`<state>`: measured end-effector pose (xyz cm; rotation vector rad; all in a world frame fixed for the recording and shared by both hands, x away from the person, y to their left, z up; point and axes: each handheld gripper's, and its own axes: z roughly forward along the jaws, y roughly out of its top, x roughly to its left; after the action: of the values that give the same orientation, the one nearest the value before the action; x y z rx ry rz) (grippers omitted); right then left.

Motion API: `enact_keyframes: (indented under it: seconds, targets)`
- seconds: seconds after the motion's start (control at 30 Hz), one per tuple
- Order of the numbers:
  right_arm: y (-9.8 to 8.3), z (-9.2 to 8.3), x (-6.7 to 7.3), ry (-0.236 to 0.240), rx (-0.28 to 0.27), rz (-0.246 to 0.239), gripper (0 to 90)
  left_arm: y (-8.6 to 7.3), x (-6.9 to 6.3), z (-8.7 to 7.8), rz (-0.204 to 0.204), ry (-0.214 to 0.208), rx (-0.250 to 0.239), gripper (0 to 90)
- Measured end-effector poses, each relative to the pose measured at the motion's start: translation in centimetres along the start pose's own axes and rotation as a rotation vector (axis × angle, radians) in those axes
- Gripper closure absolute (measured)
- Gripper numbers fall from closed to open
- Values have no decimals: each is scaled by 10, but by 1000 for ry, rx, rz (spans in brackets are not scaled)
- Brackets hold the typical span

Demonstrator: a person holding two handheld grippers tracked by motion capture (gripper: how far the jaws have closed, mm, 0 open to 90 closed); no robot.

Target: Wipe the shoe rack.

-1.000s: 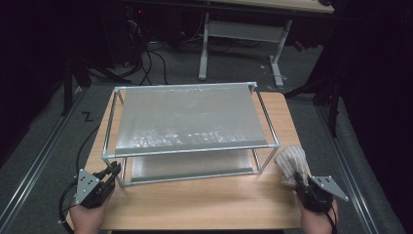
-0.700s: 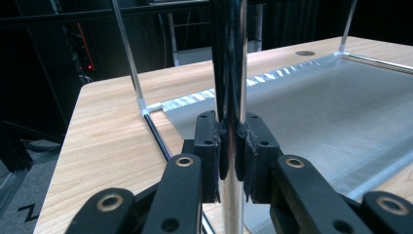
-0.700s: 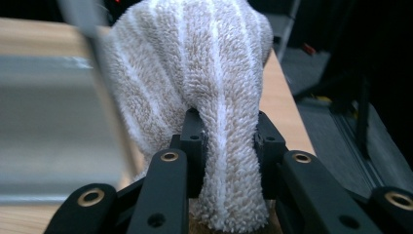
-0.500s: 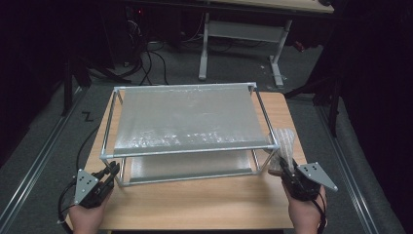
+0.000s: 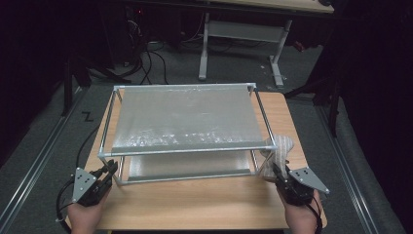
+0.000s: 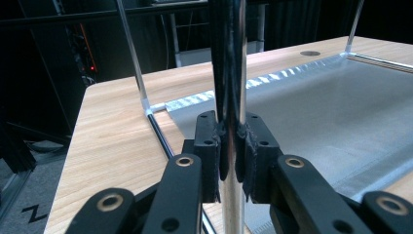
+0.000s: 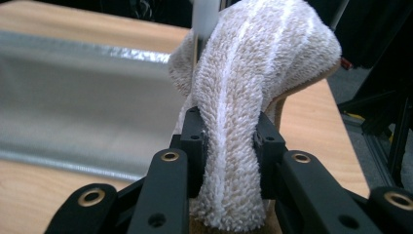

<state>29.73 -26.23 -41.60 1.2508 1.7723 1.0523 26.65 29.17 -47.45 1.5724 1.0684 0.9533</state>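
There is one worktop (image 5: 195, 204). One metal rack (image 5: 187, 117) with two shelves stands on it, close to the far edge. One fluffy cloth (image 5: 276, 155) is by the rack's near right corner. Two grippers are there, the left gripper (image 5: 111, 169) and the right gripper (image 5: 275, 171).

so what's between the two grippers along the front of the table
In the high view, bare wood of the table lies between the left gripper and the right gripper, which holds the towel.
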Motion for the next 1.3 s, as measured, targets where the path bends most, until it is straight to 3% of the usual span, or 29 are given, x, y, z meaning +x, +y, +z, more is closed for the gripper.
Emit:
enact_keyframes:
  seconds: [0.27, 0.3, 0.47, 0.5, 0.7, 1.03, 1.3]
  targets:
    - [-18, 11, 4, 11, 75, -29, 728, 0, 1, 3, 16, -2, -4, 786]
    - [-25, 17, 4, 18, 108, -30, 728, 0, 1, 3, 16, -3, -4, 786]
    - [-36, 30, 4, 29, 166, -34, 728, 0, 2, 3, 13, -6, -4, 786]
    - [-43, 37, 3, 40, 204, -32, 728, 0, 2, 2, 12, -7, -4, 786]
    - [-54, 47, 2, 62, 260, -30, 727, 0, 2, 2, 9, -8, -3, 786]
    - [-51, 44, 2, 60, 244, -21, 727, 0, 2, 2, 8, -9, -4, 786]
    - [-41, 35, 3, 59, 196, -13, 726, 0, 2, 2, 8, -10, -4, 786]
